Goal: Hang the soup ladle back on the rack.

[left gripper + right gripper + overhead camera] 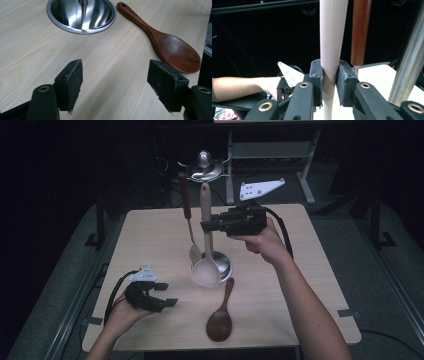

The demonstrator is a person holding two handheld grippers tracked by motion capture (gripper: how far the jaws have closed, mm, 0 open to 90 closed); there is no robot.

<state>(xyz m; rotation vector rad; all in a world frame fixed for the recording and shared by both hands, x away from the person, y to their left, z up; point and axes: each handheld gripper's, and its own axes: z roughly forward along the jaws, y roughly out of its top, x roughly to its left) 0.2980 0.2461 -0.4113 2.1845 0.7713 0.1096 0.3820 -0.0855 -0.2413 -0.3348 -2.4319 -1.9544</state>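
A pale pink ladle (205,270) is showing beside a dark reddish-brown spoon (220,320), both against the light wood-grain table (150,245).

The table (30,50) was pale wood-grain laminate, smooth and matt. The stand's base (81,15) was polished metal (mirror-bright). The rice spoon (172,47) looked like dark wood with a soft sheen, the ladle (205,270) like matt pinkish plastic.

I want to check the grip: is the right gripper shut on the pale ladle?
Shut: the right gripper presses both pads on the pale ladle handle.
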